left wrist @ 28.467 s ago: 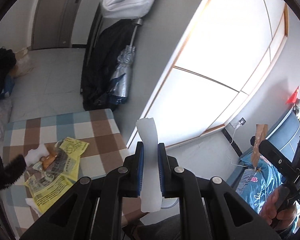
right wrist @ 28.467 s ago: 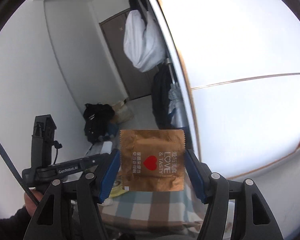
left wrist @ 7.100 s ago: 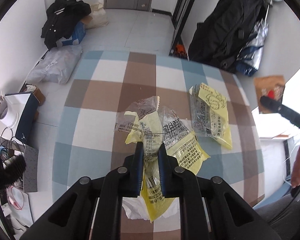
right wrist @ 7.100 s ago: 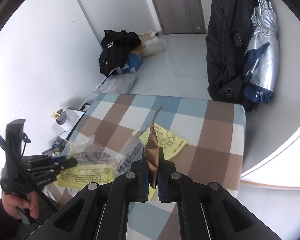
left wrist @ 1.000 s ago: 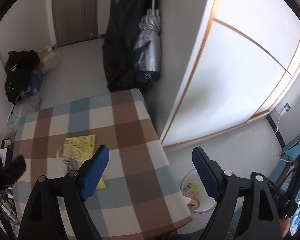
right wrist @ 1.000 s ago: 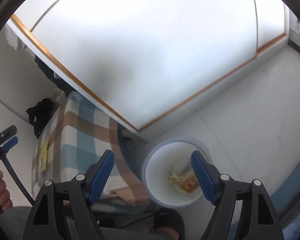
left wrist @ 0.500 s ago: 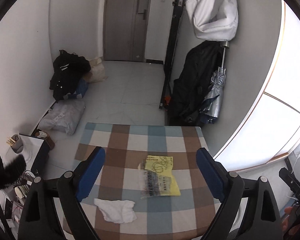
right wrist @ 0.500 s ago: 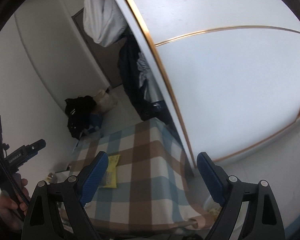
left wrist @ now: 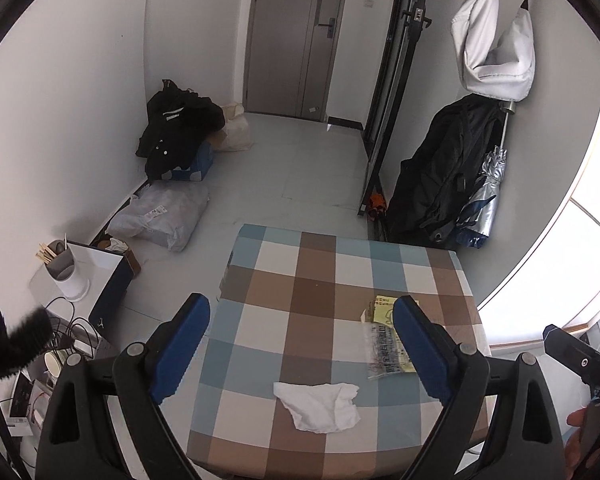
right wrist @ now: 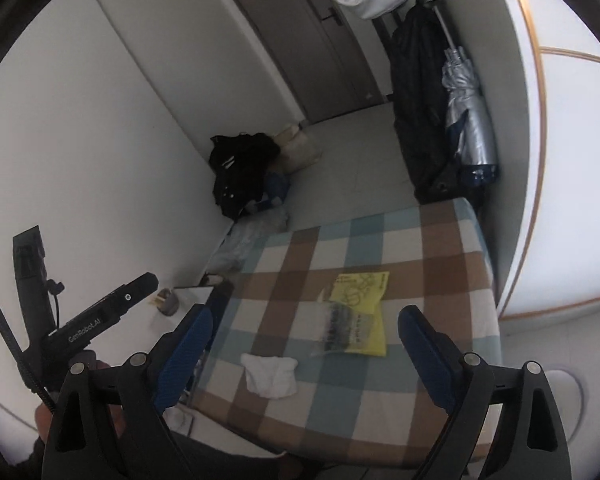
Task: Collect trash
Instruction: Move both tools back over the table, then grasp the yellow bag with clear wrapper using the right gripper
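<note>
A checked tablecloth covers the table [left wrist: 260,280], which fills the lower half of both views. On it lie a crumpled white tissue [left wrist: 318,406] near the front edge and a yellow and clear printed wrapper [left wrist: 384,336] to its right. My left gripper [left wrist: 300,302] hangs open above the table with nothing between its blue pads. The right wrist view shows the same tissue [right wrist: 271,374] and wrapper [right wrist: 358,304]. My right gripper [right wrist: 306,314] is high over the table, its jaws opening, with nothing between them. Each gripper shows at the edge of the other's view.
Black bags and a silver umbrella [left wrist: 484,200] lean on the wall past the table's far right corner. A low stand with a cup of chopsticks [left wrist: 62,268] and cables sits left of the table. A white bin's rim [right wrist: 566,392] shows at the table's right.
Both views have swung away from the white bin and the cupboard wall onto the table. Both hands have risen, and both pairs of jaws stand a little wider.
</note>
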`<move>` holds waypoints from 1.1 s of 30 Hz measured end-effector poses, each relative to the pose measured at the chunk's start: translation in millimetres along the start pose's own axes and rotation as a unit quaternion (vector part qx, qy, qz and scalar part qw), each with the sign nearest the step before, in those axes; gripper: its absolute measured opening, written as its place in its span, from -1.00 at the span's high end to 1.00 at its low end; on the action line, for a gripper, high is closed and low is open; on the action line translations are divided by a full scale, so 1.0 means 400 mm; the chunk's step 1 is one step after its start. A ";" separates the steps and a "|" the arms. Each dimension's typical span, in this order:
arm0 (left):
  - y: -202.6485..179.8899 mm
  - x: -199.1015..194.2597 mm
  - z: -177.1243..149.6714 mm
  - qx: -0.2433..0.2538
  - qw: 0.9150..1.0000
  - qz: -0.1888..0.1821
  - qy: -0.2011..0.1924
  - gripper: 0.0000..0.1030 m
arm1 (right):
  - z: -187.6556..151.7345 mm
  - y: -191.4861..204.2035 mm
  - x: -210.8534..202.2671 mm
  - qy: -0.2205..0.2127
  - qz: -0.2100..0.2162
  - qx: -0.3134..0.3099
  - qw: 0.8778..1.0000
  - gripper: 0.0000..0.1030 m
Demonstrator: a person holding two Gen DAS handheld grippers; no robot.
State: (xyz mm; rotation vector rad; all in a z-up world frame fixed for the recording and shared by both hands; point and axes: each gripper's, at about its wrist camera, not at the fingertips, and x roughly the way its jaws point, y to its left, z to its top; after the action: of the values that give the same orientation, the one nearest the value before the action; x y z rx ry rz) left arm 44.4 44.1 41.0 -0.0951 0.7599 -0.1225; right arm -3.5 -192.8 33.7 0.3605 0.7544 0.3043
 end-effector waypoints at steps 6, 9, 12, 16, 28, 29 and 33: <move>0.070 0.033 -0.034 -0.013 1.000 -0.003 0.000 -0.77 | -0.010 0.028 0.082 0.027 -0.010 -0.010 1.000 -0.84; 0.089 0.055 -0.046 -0.016 1.000 -0.016 0.012 -0.77 | -0.012 0.028 0.121 0.037 -0.011 0.001 0.999 -0.84; 0.114 0.077 -0.056 -0.028 0.999 -0.009 0.029 -0.77 | -0.017 0.025 0.161 0.051 -0.025 -0.004 0.998 -0.84; 0.147 0.097 -0.052 -0.055 0.997 -0.020 0.044 -0.77 | -0.022 0.002 0.232 0.084 -0.054 -0.012 0.995 -0.84; 0.187 0.158 -0.053 -0.083 0.993 -0.014 0.086 -0.77 | -0.005 -0.073 0.474 0.183 -0.116 -0.043 0.975 -0.84; 0.192 0.164 -0.054 -0.085 0.992 -0.010 0.090 -0.77 | -0.007 -0.077 0.489 0.191 -0.116 -0.042 0.974 -0.84; 0.218 0.183 -0.055 -0.104 0.990 0.004 0.099 -0.77 | -0.010 -0.079 0.523 0.202 -0.130 -0.045 0.970 -0.84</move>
State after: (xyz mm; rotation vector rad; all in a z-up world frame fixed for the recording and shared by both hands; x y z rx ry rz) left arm 88.5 118.7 -36.1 -0.2808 0.9711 -0.0440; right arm 142.6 -138.1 -109.3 0.1094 1.1719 0.1622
